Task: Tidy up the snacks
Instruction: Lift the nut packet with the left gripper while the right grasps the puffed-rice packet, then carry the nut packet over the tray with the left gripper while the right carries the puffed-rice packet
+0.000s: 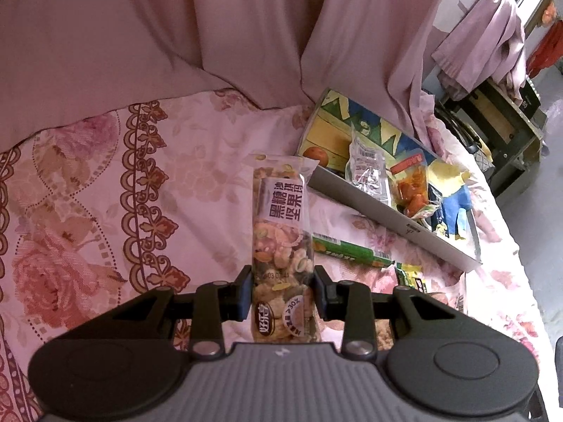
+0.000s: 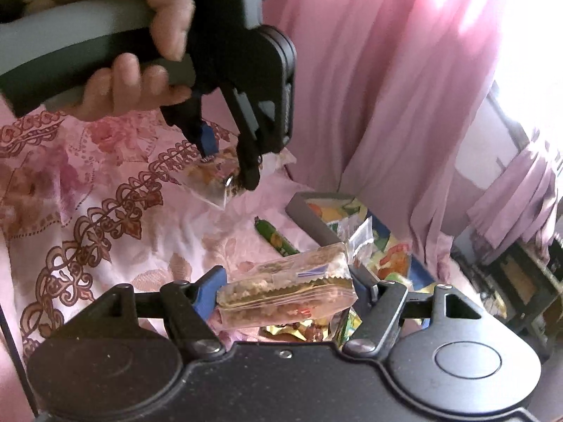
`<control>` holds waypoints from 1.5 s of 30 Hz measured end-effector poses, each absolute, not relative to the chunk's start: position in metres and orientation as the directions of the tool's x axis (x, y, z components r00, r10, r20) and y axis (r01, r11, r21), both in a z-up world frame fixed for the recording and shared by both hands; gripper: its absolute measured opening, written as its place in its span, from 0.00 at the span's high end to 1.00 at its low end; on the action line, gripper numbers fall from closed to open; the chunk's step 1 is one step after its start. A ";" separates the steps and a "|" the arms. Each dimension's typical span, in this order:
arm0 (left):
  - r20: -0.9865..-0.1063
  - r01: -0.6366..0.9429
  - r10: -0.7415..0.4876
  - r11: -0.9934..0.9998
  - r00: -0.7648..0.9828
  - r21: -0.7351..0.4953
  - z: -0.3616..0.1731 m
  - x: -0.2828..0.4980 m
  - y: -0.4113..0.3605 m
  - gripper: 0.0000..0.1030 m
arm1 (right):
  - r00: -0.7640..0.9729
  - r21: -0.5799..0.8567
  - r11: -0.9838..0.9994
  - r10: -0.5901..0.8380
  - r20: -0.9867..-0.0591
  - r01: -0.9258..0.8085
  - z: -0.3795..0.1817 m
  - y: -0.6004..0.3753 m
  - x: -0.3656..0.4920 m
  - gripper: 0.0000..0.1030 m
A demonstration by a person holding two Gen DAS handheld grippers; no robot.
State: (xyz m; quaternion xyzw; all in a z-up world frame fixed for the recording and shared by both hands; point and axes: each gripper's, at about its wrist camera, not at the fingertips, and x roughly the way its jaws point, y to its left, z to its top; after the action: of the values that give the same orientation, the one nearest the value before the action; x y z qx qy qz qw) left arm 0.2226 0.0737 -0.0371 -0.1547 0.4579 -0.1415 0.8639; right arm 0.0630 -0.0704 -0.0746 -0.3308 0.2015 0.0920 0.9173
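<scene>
My left gripper (image 1: 281,283) is shut on the lower part of a long clear nut bar packet (image 1: 281,207), which sticks out ahead above the floral bedspread. In the right wrist view a hand (image 2: 140,81) holds that left gripper (image 2: 228,167) at the upper left, with the same nut bar packet (image 2: 211,184) in its fingers. My right gripper (image 2: 285,293) is shut on a second clear nut bar packet (image 2: 292,277), held crosswise by its two ends. A shallow printed box (image 1: 387,223) lies to the right with a clear packet (image 1: 366,168) and an orange packet (image 1: 410,183) inside. The box (image 2: 309,221) sits beyond my right gripper.
A green sausage stick (image 1: 352,251) (image 2: 278,237) lies on the bedspread (image 1: 105,193) beside the box. A yellow-green packet (image 1: 410,276) lies near it, and gold wrappers (image 2: 302,332) show under my right gripper. Pink curtains (image 1: 246,35) hang behind; dark furniture (image 1: 506,133) stands past the bed's right edge.
</scene>
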 end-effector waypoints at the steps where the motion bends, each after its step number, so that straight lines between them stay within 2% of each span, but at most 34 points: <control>1: -0.746 0.103 -0.387 0.912 0.542 -0.398 -0.037 0.223 0.074 0.63 | 0.905 -0.579 0.757 0.037 -0.424 -0.303 -0.075 -0.069 0.062 0.29; 15: -0.708 0.053 -0.365 0.905 0.605 -0.421 -0.032 0.222 0.085 0.63 | 0.947 -0.692 0.663 0.087 -0.309 -0.287 -0.062 -0.061 0.061 0.29; 29: -0.578 0.041 -0.298 0.909 0.760 -0.415 -0.017 0.245 0.071 0.63 | 0.969 -0.736 0.642 0.047 -0.243 -0.216 -0.043 -0.117 0.119 0.29; 37: -0.534 0.122 -0.373 0.887 0.759 -0.445 -0.026 0.291 0.025 0.63 | 0.972 -0.674 0.723 -0.010 -0.234 -0.155 -0.044 -0.143 0.156 0.29; 45: -0.519 0.247 -0.452 0.875 0.726 -0.416 -0.037 0.332 -0.028 0.63 | 0.972 -0.646 0.761 -0.101 -0.211 -0.062 -0.042 -0.164 0.191 0.29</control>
State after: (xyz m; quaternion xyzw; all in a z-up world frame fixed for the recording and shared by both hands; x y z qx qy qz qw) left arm 0.3323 -0.0285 -0.0372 -0.1611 0.3173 -0.1910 0.9148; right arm 0.1906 -0.1641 -0.0420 -0.3455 0.1175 -0.0105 0.9310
